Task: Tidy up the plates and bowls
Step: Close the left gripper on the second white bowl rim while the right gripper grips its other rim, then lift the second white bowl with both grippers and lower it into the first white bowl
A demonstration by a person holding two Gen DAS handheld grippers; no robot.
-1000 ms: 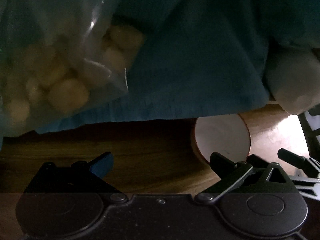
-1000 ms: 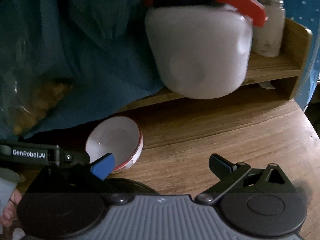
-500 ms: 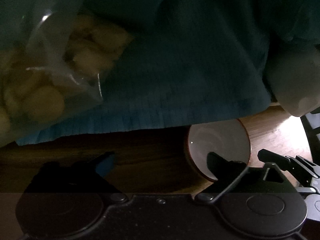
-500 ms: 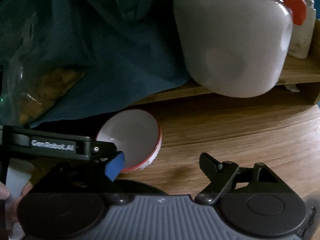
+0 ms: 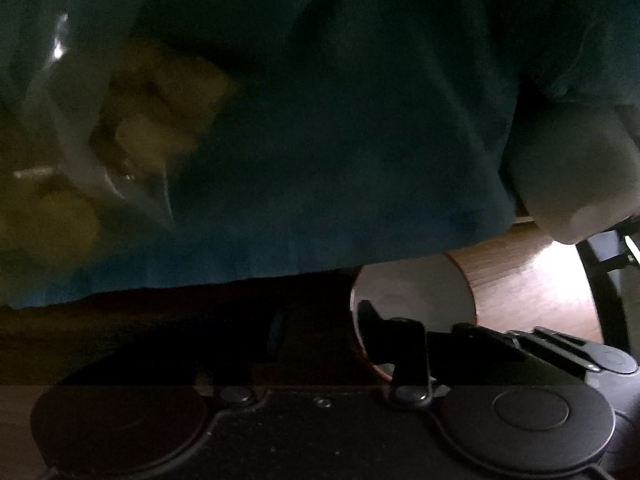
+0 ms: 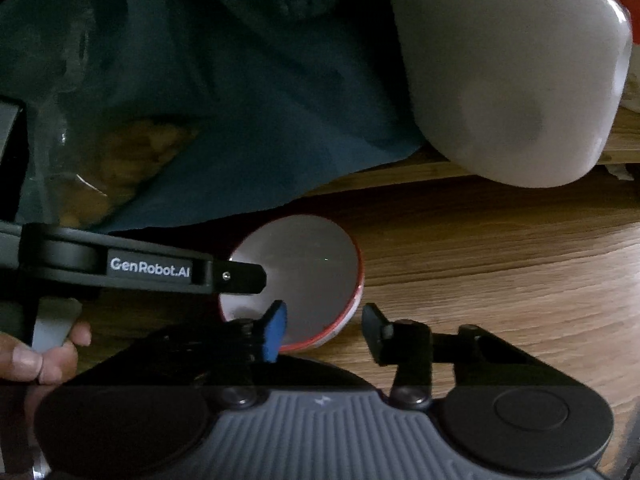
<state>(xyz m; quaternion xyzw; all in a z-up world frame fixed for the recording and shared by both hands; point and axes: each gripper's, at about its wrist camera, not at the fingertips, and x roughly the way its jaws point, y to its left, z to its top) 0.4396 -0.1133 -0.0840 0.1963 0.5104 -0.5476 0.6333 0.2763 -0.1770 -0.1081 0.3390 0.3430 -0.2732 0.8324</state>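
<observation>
Left wrist view is super dark, so the left gripper (image 5: 320, 328) is mostly lost in shadow and its left finger barely shows. The bowl (image 5: 416, 296) is partly covered by blue cloth (image 5: 340, 140). The white jug (image 6: 508, 80) runs off the top edge, and the snack bag (image 5: 80, 152) is a blur.

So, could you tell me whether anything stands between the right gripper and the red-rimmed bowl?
Nothing visible does. The right gripper already brackets the near rim of the bowl, jaws open. The left gripper's finger reaches over the bowl's far-left rim, outside that gap.
</observation>
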